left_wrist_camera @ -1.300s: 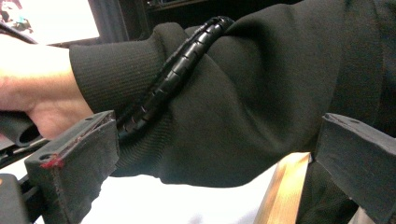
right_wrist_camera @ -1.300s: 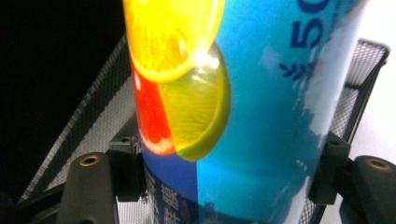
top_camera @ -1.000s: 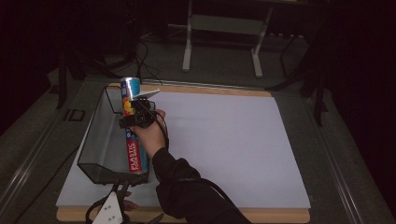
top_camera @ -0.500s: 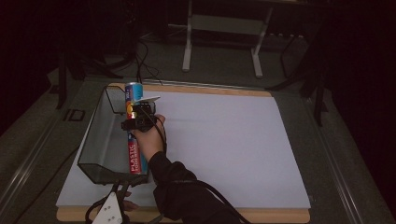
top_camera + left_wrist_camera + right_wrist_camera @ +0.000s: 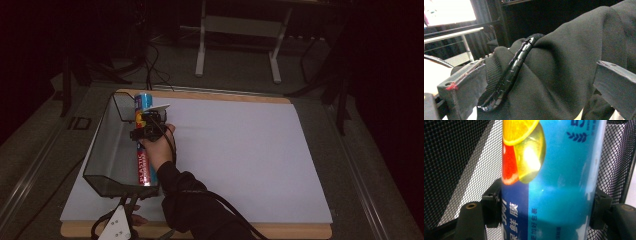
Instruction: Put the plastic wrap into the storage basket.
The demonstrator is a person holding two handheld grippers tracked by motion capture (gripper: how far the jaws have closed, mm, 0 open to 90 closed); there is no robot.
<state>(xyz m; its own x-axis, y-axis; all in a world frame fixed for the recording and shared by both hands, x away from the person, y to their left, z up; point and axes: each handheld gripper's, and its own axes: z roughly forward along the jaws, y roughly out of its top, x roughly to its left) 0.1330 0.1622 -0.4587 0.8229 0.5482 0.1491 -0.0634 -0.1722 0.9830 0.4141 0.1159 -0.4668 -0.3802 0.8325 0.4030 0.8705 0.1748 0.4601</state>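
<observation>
A long blue plastic-wrap box point(image 5: 144, 169) with a red label lies lengthwise along the right wall of a black mesh basket point(image 5: 106, 150). Its far end pokes up above the basket's rim. My right gripper point(image 5: 145, 123) is shut on the upper part of this box. In the right gripper view both jaws press the sides of the blue box point(image 5: 559, 182), with mesh point(image 5: 454, 157) behind. My left gripper point(image 5: 118, 228) rests at the table's front edge. Its jaws stand wide open in the left gripper view point(image 5: 536, 87), facing a black sleeve point(image 5: 564, 62).
A white board point(image 5: 240, 150) covers most of the wooden table point(image 5: 280, 231), and the basket stands at its left side. A black cable point(image 5: 514, 72) runs over the sleeve. A metal frame stand point(image 5: 237, 27) is on the floor beyond the table.
The right gripper and the blue box have moved slightly toward the near side and lower into the basket. The left gripper has stayed put.
</observation>
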